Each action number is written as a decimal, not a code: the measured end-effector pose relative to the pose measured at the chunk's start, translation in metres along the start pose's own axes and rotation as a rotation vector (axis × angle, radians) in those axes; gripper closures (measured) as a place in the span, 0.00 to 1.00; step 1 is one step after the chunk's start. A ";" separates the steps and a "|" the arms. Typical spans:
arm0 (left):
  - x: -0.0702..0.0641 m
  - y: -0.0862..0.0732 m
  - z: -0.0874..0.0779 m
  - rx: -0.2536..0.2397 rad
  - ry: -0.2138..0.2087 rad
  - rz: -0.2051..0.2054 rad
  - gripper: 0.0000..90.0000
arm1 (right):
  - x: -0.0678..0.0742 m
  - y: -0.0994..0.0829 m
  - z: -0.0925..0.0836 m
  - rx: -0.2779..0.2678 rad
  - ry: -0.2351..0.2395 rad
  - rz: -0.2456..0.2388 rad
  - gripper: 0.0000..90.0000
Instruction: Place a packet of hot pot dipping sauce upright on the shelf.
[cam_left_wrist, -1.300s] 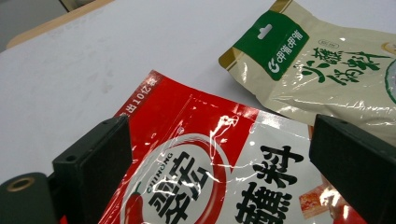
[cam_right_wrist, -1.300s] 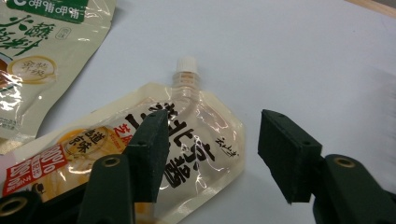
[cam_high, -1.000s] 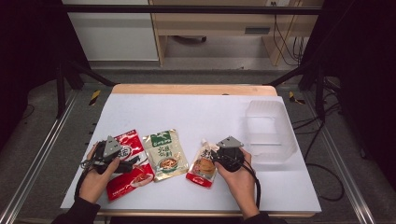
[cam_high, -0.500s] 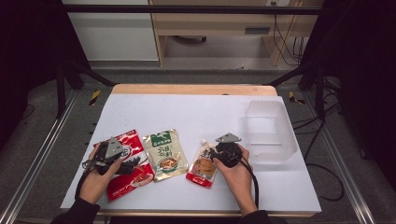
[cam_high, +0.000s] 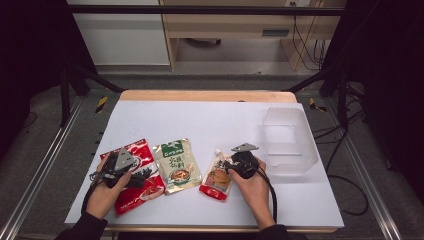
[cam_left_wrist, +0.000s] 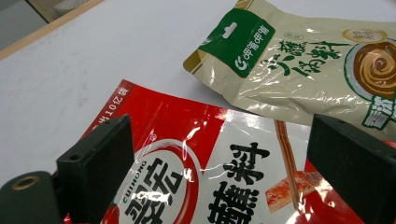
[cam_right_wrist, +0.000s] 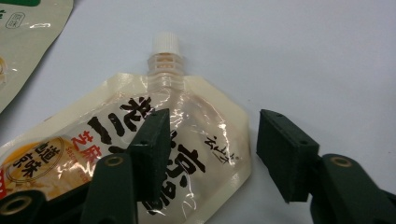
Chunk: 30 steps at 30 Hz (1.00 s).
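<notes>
The right gripper (cam_right_wrist: 210, 154) stood half open, its jaws just closing a little, astride the upper corner of the spouted pouch (cam_right_wrist: 140, 154) lying flat on the table (cam_high: 225, 120). The left gripper (cam_left_wrist: 224, 172) hung wide open over the red packet (cam_left_wrist: 224, 186).

Dark sleeves cover both forearms; each black claw (cam_high: 131, 176) (cam_high: 231, 167) carries a grey three-cornered plate, screw-holed jaw blocks and a trailing black cable.
</notes>
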<state>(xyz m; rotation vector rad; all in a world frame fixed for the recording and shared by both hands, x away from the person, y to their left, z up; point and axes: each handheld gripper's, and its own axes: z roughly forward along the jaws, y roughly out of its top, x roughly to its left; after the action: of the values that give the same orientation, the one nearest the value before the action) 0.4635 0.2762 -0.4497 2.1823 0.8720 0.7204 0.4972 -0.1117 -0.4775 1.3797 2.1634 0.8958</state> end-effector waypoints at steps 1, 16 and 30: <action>0.000 0.000 0.000 0.000 0.000 0.000 0.08 | 0.001 0.000 0.000 -0.002 0.003 -0.007 0.55; -0.002 0.001 0.002 0.006 -0.001 0.015 0.08 | 0.010 -0.001 -0.008 -0.015 0.012 -0.126 0.95; -0.005 0.003 0.001 0.035 -0.055 0.016 0.06 | 0.012 0.006 -0.040 -0.116 0.050 -0.170 0.98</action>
<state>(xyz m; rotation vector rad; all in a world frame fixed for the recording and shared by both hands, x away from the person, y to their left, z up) 0.4618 0.2705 -0.4493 2.2320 0.8458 0.6550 0.4699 -0.1105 -0.4451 1.1120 2.1894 0.9821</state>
